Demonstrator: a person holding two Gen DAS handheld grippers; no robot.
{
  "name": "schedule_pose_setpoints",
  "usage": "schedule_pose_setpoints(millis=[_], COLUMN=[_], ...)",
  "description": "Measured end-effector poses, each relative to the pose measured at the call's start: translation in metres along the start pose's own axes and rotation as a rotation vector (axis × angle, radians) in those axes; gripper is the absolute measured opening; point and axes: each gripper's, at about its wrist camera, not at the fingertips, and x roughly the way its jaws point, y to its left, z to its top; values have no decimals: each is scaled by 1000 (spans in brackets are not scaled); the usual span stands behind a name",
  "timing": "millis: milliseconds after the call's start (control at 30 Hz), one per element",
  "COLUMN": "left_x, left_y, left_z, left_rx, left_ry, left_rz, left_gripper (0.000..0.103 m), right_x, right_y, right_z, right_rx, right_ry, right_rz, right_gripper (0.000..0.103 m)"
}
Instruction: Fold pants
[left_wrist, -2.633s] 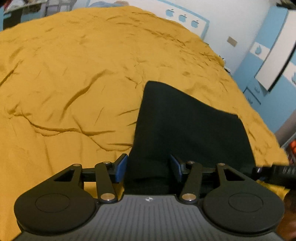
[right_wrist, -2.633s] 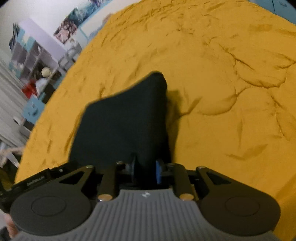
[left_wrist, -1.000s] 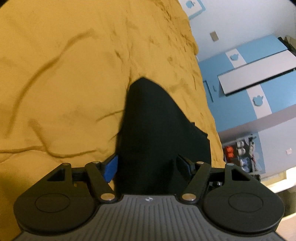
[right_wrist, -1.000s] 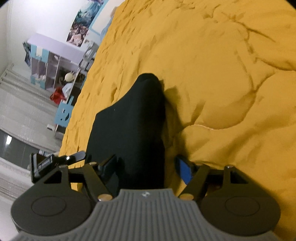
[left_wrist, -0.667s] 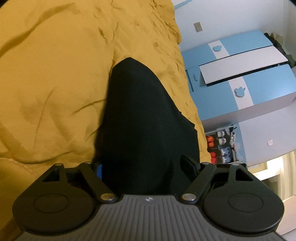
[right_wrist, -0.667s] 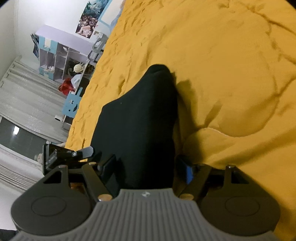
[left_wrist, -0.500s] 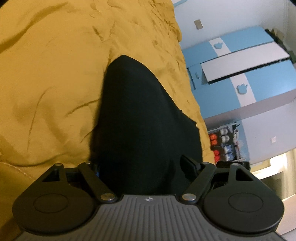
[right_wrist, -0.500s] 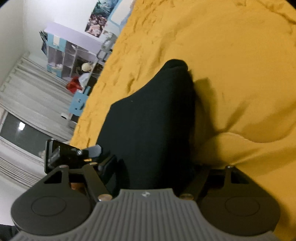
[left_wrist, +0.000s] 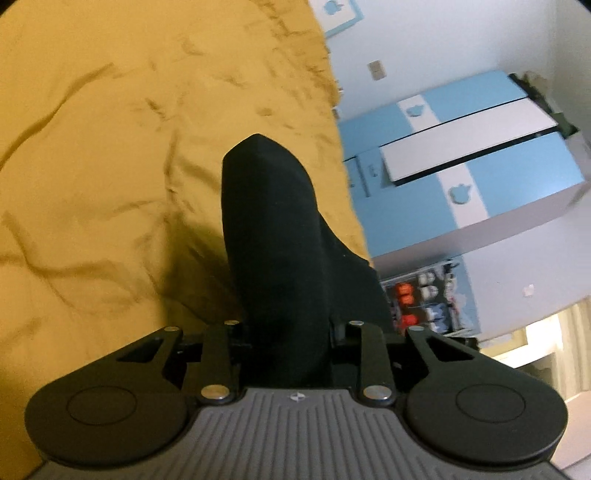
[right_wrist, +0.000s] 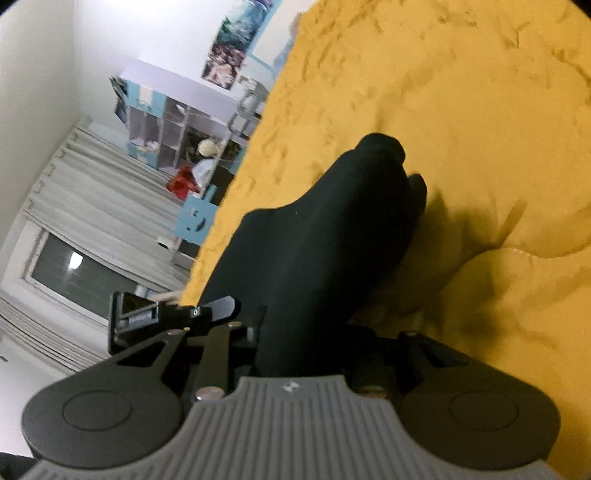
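The folded black pants (left_wrist: 273, 236) lie on the mustard-yellow bedspread (left_wrist: 92, 166) and run away from me. My left gripper (left_wrist: 286, 334) is shut on their near edge, with fabric bunched between the fingers. In the right wrist view the pants (right_wrist: 314, 243) rise as a dark ridge, slightly lifted. My right gripper (right_wrist: 306, 336) is shut on the other end of the near edge. The left gripper also shows in the right wrist view (right_wrist: 166, 317) at the left. The fingertips of both grippers are hidden by cloth.
A blue and white wardrobe (left_wrist: 461, 166) stands beyond the bed's right edge, with a shelf of small items (left_wrist: 424, 299) below it. In the right wrist view a desk and shelf unit (right_wrist: 177, 122), curtains (right_wrist: 92, 192) and a window (right_wrist: 74, 277) lie beyond the bed's left edge.
Both grippers went from open around the pants' near edge to shut on it. Both views have tilted, and the pants' edge is gathered and lifted a little.
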Motion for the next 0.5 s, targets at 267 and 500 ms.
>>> schedule_pose_setpoints(millis=[267,500], left_x=[-46,-51], left_y=[-36,-63], left_z=[-73,-159], left_rx=[1,40], left_ry=[16,120], left_rz=[-53,-111], left_gripper=[33,33], right_x=[-81,-175], right_y=[75,106], right_z=[-62,-175], right_rx=[-28,38], right_ry=[-69,-115], right_rz=[-32,-73], right_gripper=[22,22])
